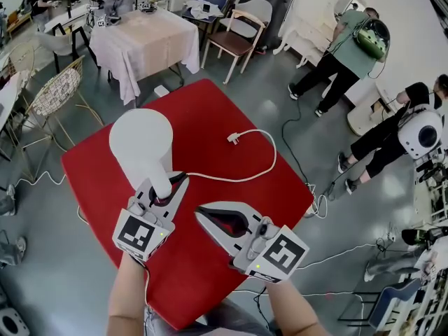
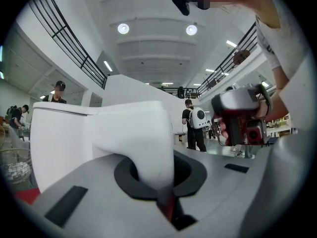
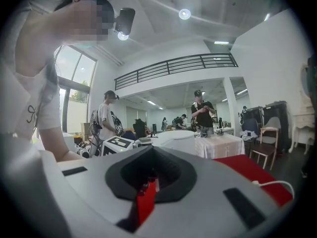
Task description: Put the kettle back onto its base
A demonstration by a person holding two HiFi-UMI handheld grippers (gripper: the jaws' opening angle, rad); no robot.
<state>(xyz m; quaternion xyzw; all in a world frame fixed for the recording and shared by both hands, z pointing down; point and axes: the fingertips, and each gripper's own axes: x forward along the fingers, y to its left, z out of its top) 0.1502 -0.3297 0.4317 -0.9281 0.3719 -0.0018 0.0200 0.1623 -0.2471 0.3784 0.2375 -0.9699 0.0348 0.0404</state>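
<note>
While I look down on the red table (image 1: 231, 107), a cloth-covered table (image 1: 143, 44) stands beyond it at 12 o'clock and people (image 1: 336, 61) stand at 2 o'clock. The white kettle (image 1: 140, 142) sits toward the red table's 9 o'clock side, its round top facing me and hiding whatever lies beneath it. My left gripper (image 1: 170, 186) is clamped on the kettle's handle (image 2: 143, 143). My right gripper (image 1: 204, 215) hovers just beside it, at 4 o'clock from the kettle, jaws pressed together on nothing. A white cord (image 1: 269, 161) loops from the handle toward 2 o'clock, ending in a plug (image 1: 234, 138).
</note>
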